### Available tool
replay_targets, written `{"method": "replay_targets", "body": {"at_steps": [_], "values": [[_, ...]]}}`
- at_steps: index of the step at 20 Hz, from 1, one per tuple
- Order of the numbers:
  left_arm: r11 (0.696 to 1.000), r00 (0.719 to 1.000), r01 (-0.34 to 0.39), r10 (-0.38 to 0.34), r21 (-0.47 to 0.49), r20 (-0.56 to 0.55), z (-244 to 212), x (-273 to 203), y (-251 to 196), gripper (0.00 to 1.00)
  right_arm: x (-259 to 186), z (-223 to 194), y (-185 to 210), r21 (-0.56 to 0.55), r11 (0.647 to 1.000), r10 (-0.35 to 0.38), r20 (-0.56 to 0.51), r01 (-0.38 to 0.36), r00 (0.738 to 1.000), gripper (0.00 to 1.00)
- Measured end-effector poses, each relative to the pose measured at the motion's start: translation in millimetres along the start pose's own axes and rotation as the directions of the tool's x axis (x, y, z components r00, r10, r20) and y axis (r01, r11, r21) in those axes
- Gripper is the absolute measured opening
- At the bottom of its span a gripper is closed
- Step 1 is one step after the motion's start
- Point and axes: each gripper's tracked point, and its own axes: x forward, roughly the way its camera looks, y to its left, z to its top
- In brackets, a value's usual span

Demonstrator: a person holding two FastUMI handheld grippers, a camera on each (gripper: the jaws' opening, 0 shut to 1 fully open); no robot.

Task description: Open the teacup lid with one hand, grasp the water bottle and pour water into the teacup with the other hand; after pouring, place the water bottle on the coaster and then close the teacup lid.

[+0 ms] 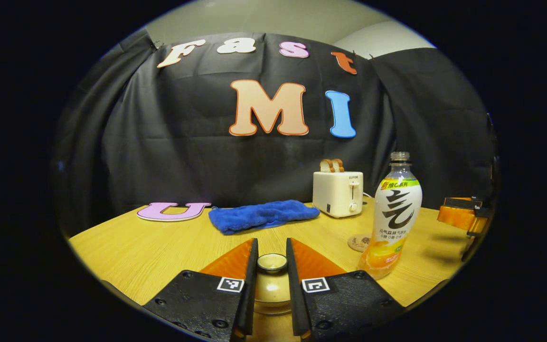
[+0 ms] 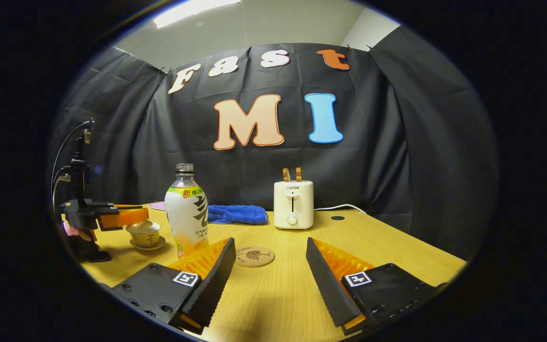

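Nearest the lens, left gripper view: left gripper (image 1: 272, 285), two black ribbed fingers (image 1: 247, 289) with orange backing, standing close on either side of the teacup lid (image 1: 272, 262); knob of the lid between the pads, contact on both sides not clear enough to tell. Teacup (image 1: 273, 294) below, pale glazed, largely hidden between the fingers. In the right gripper view, the same cup on a saucer (image 2: 147, 245) at the table's left, lid seated, gripper arm reaching over it.

Water bottle (image 1: 392, 218): upright on the table, uncapped, white label with orange lower band, just right of the left gripper and well apart from the cup. Seen also in the right gripper view (image 2: 187, 216), directly behind that gripper's left finger.

Coaster (image 2: 255, 256): round, brown, printed, flat on the table just beside the bottle's base, bare.

Right gripper (image 2: 268, 266): fingers spread wide, nothing between them, low over the table, bottle and coaster ahead.

Table (image 2: 397, 247): light wood grain.

Background items: cream toaster (image 2: 293, 204) with two bread slices raised, white cord trailing right; blue towel (image 1: 264, 214) folded beside it; black cloth wall behind.
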Motion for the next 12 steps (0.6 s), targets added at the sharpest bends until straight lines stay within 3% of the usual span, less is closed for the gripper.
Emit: {"method": "replay_targets", "body": {"at_steps": [3, 6, 12], "values": [[1.0, 1.0, -0.011, 0.011, 0.001, -0.009, -4, -2, 3, 0.3, 2, -2, 7, 0.002, 0.999, 0.04, -0.002, -0.04, 0.999, 0.95], [0.999, 0.999, -0.047, 0.047, 0.003, -0.005, -2, -9, 13, 0.3, -3, -4, 38, 0.008, 0.985, 0.172, -0.01, -0.172, 0.985, 0.92], [0.967, 0.967, -0.256, 0.256, 0.01, -0.007, -2, -34, 62, 0.29, 2, -7, 90, 0.014, 0.944, 0.329, -0.016, -0.329, 0.944, 0.92]]}}
